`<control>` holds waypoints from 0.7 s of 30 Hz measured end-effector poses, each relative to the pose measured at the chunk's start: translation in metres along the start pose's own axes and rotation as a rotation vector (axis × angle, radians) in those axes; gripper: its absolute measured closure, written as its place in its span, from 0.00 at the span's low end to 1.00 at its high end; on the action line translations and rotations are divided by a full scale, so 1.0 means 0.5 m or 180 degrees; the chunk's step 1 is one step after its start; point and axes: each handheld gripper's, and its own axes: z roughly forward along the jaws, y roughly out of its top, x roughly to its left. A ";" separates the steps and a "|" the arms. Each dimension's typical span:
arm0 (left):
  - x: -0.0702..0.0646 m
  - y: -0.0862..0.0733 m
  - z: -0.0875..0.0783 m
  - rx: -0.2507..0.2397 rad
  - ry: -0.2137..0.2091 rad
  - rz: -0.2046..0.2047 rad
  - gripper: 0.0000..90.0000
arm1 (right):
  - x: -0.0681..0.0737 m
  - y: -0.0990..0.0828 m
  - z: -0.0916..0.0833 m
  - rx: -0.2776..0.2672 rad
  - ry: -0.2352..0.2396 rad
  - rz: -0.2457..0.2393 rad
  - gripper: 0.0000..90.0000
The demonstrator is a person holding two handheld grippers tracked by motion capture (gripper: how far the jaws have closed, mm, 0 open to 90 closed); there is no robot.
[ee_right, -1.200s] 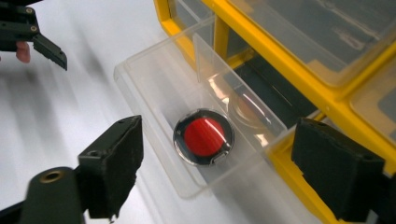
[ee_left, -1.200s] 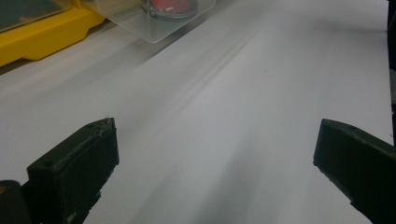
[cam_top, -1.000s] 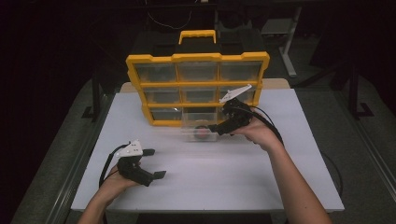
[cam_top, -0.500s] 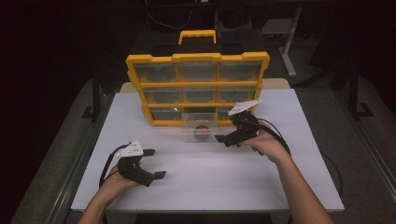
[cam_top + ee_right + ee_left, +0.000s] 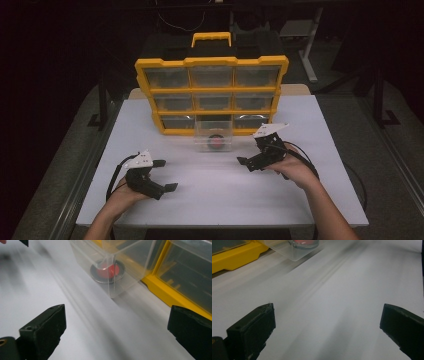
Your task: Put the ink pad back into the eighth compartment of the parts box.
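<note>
Drawer [image 5: 214,134] out of cabinet [image 5: 212,95] near far edge of tabletop [image 5: 210,200], red disc [image 5: 107,271] inside. Right tool [image 5: 246,164] just opened wide, empty. Left tool [image 5: 165,175] wide open, empty. Left to do: push drawer shut.

Both grippers, the left gripper [image 5: 159,175] and the right gripper [image 5: 248,163], have blocky black jaws, grey three-cornered top plates and trailing black cables; forearms bare.

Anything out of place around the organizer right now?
One clear drawer sticks out of the bottom row of the yellow organizer, while its neighbours sit flush. A round red and black item lies inside it. Nothing looks spilled or damaged.
</note>
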 end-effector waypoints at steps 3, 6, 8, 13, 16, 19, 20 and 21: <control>0.000 0.000 0.000 0.0004 0.0000 0.0003 0.00 | 0.004 -0.022 -0.005 0.0007 -0.0010 0.0010 0.01; -0.001 0.000 0.001 0.0007 -0.0002 0.0005 0.00 | 0.005 -0.032 -0.007 0.0026 -0.0019 0.0017 0.00; -0.001 0.000 0.000 0.0004 -0.0002 0.0006 0.00 | 0.006 -0.041 -0.011 0.0011 -0.0020 0.0037 0.00; -0.001 0.000 0.000 0.0005 -0.0001 0.0008 0.00 | 0.008 -0.065 -0.024 -0.0025 -0.0070 0.0073 0.00; -0.002 0.000 0.001 0.0010 -0.0006 0.0007 0.00 | 0.010 -0.085 -0.031 -0.0031 -0.0076 0.0095 0.00; -0.003 0.000 0.002 0.0018 -0.0005 0.0009 0.00 | 0.011 -0.089 -0.033 -0.0033 -0.0075 0.0093 0.00; -0.003 0.000 0.002 0.0015 -0.0007 0.0014 0.00 | 0.012 -0.102 -0.037 -0.0019 -0.0070 0.0094 0.00; -0.003 0.000 0.001 0.0012 -0.0005 0.0017 0.00 | 0.013 -0.106 -0.038 -0.0010 -0.0086 0.0091 0.00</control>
